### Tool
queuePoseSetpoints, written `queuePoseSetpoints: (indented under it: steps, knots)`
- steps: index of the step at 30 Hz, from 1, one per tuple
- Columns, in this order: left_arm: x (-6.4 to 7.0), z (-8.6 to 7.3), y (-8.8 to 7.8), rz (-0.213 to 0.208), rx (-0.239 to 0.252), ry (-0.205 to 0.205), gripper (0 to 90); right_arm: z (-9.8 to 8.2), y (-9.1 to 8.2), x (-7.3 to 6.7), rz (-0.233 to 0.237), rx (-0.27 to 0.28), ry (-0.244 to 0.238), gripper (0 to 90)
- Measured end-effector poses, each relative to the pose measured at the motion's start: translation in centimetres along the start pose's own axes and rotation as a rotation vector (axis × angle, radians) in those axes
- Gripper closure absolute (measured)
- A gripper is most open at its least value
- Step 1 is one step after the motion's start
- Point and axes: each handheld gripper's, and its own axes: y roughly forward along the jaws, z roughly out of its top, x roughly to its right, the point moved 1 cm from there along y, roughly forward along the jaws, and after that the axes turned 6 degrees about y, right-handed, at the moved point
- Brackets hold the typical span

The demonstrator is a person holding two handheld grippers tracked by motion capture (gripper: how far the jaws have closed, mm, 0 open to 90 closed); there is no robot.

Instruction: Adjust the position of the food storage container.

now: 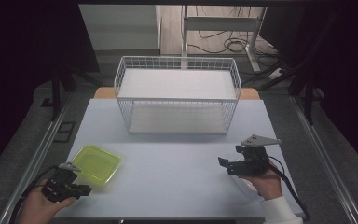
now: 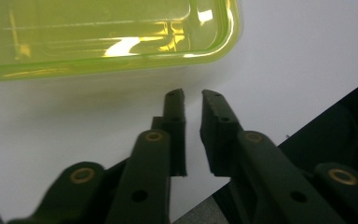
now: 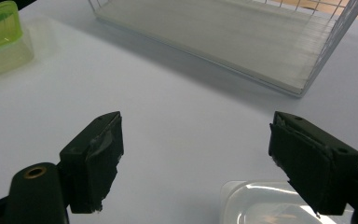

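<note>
In the high view, the yellow-green lid [image 1: 95, 164] lies flat on the table [image 1: 177, 172] at lower left, and the left gripper [image 1: 85, 190] sits just below it. In the left gripper view its jaws are nearly pressed together with nothing between them, just short of the lid's rim. At lower right the right gripper [image 1: 223, 164] is held with its jaws spread wide above a clear container [image 3: 265, 203]. A white wire basket [image 1: 177, 95] stands at upper centre.
</note>
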Motion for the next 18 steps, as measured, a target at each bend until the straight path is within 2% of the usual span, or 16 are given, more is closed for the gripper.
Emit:
queuePoseSetpoints:
  steps: [4, 8, 14, 18]
  knots:
    - [0.0, 0.4, 0.9, 0.001, -0.023, 0.007, 87.3, -0.1, 0.0, 0.0, -0.012, -0.005, -0.005, 17.9]
    - [-0.1, 1.0, 1.6, 0.002, -0.008, -0.012, 89.6, -0.1, 0.0, 0.0, -0.017, -0.004, -0.004, 17.8]
    - [0.5, 2.6, 2.8, -0.004, -0.001, 0.003, 89.7, -0.1, 0.0, 0.1, -0.021, -0.003, -0.01, 17.9]
    - [0.8, 3.4, 3.2, -0.003, 0.008, -0.003, 89.7, -0.1, 0.1, 0.1, -0.022, -0.005, -0.011, 17.8]
